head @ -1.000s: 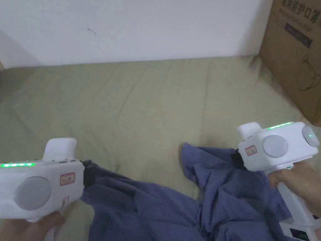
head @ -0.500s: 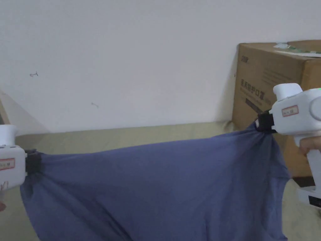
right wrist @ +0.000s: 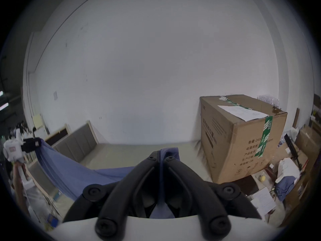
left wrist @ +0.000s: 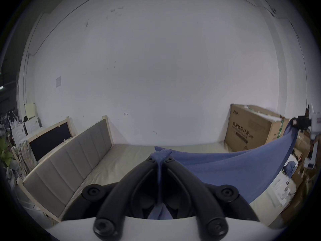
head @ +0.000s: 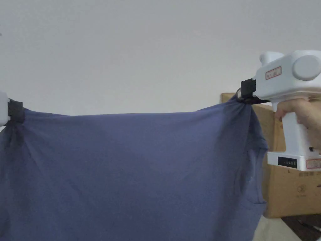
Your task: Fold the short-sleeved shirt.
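Observation:
The blue short-sleeved shirt [head: 131, 175] hangs spread wide in the air in the head view, held by its two top corners. My left gripper [head: 15, 111] at the left edge is shut on one corner. My right gripper [head: 246, 91] at the upper right is shut on the other, with a sleeve drooping below it. In the left gripper view the black jaws [left wrist: 160, 159] pinch blue cloth, and the shirt [left wrist: 234, 168] stretches right to the far gripper [left wrist: 301, 124]. In the right gripper view the jaws [right wrist: 160, 155] clamp cloth, and the shirt [right wrist: 69, 171] runs left to the other gripper [right wrist: 30, 144].
A bed with an olive sheet [left wrist: 121, 156] lies below, with a padded headboard [left wrist: 69, 161] on the left. A large cardboard box [right wrist: 239, 140] stands at the bed's right end, also seen behind the shirt [head: 291, 188]. Clutter [right wrist: 286, 175] lies on the floor beyond the box.
Both grippers have lifted the shirt from a crumpled heap on the bed up into the air and pulled it taut between them. The head camera has tilted upward.

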Available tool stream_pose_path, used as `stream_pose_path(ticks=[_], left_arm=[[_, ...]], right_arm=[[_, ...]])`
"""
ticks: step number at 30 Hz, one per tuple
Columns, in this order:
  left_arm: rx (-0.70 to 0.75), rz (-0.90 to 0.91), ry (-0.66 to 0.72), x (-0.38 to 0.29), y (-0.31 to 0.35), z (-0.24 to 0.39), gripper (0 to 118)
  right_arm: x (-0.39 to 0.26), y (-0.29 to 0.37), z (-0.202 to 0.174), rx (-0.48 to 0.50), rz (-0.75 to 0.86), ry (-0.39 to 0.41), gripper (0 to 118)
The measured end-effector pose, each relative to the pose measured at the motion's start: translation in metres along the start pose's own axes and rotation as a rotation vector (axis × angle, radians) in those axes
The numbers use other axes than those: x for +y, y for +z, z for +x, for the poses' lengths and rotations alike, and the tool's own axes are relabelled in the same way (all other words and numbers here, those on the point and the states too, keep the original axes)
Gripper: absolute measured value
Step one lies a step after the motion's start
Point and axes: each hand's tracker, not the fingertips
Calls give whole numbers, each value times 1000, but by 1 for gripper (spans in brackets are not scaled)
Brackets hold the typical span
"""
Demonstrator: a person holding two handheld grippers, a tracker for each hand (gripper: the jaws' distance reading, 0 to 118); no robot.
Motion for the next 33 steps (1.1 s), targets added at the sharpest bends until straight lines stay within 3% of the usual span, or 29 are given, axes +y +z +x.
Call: stream_pose_path(ticks=[2,8,12,21,28,30,33], left_arm=[[7,-6,-9,20,-13,-2,1],[50,28,-32,71,-53,-6,1],[61,43,-4,99,-86,-14,1],[25,111,30,141,-113,-37,1],[36,221,10,123,-91,-6,1],[37,219,29,125,-115,-20,1],[42,174,15,97,-148,-21,1]], right_arm=[[20,-8,-6,1,2,4,2],[76,-50,-36,-37,55,111,2],[107,-98,-43,-27,64,95,2],[152,-121,-62,-22,129,80,2],[167,-144,-77,-6,190,96,2],[157,-153,-75,22,211,70,2],[124,-173,-74,-1,127,109,2]])
